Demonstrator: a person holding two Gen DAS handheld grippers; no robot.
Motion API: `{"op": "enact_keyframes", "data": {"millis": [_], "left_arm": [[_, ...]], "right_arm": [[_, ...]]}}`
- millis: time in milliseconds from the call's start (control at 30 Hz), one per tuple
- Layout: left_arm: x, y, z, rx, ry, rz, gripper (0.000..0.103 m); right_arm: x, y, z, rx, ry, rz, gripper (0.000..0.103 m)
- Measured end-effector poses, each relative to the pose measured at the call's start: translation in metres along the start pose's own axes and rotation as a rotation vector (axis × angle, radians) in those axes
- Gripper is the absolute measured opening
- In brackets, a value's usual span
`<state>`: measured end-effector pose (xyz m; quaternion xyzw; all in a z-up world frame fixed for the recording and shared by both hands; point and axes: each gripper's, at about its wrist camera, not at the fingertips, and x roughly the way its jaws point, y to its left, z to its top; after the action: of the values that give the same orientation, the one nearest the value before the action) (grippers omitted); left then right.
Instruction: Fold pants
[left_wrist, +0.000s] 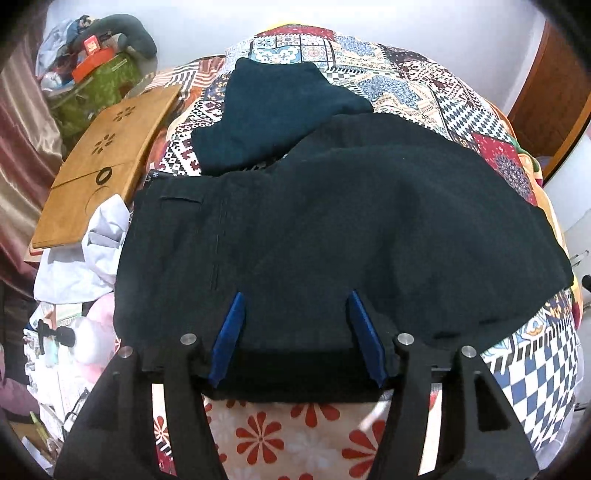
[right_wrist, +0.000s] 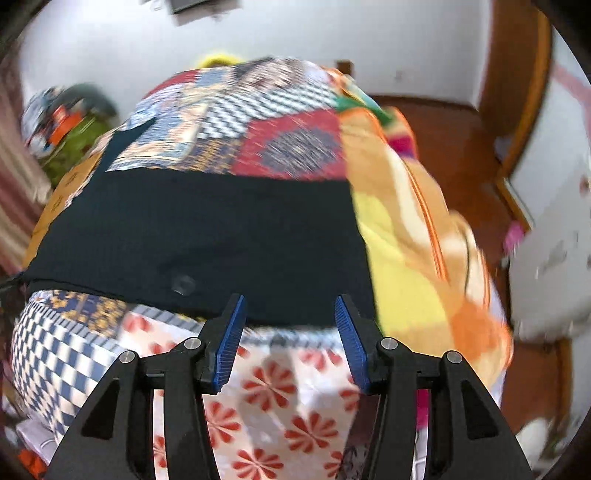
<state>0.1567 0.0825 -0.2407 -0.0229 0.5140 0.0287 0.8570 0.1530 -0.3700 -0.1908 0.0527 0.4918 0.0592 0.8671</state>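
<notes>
The black pants (left_wrist: 332, 229) lie spread flat across a patchwork bed cover (left_wrist: 424, 85), waistband and back pocket toward the left. My left gripper (left_wrist: 295, 293) hovers over their near edge, open, its blue pads (left_wrist: 231, 332) wide apart with the cloth lying loose between them. The right wrist view is blurred. In it the pants (right_wrist: 207, 236) form a dark band across the bed, ending at the right. My right gripper (right_wrist: 289, 298) is open at their near hem, with nothing pinched.
A second dark teal garment (left_wrist: 280, 110) lies beyond the pants. A wooden board (left_wrist: 107, 166), a white cloth (left_wrist: 88, 258) and a pile of clutter (left_wrist: 96, 62) sit to the left. A yellow-orange blanket (right_wrist: 417, 221) lies at the right, with brown floor (right_wrist: 443, 125) past it.
</notes>
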Motion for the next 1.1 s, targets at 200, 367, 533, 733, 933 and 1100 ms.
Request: {"op": "enact_keyframes", "data": {"millis": [200, 367, 533, 733, 933, 1100], "left_arm": [[-0.004, -0.008, -0.007, 0.023, -0.007, 0.046, 0.06], [-0.008, -0.016, -0.007, 0.067, -0.01, 0.082, 0.06], [-0.004, -0.013, -0.004, 0.031, -0.001, 0.069, 0.06], [-0.006, -0.004, 0.002, 0.004, 0.025, 0.031, 0.06], [-0.019, 0.031, 0.023, -0.062, -0.047, 0.074, 0.068], [0.012, 0.091, 0.033, -0.151, -0.016, 0.136, 0.068]], "right_arm": [[0.022, -0.032, -0.011, 0.14, 0.006, 0.021, 0.046], [0.035, -0.039, -0.01, 0.19, 0.005, 0.038, 0.044], [0.036, -0.034, -0.007, 0.151, -0.025, 0.004, 0.019], [0.025, -0.027, -0.004, 0.066, -0.084, -0.051, 0.01], [-0.008, -0.024, 0.013, 0.025, -0.2, -0.093, 0.009], [-0.001, -0.023, 0.016, 0.011, -0.186, -0.114, 0.009]]}}
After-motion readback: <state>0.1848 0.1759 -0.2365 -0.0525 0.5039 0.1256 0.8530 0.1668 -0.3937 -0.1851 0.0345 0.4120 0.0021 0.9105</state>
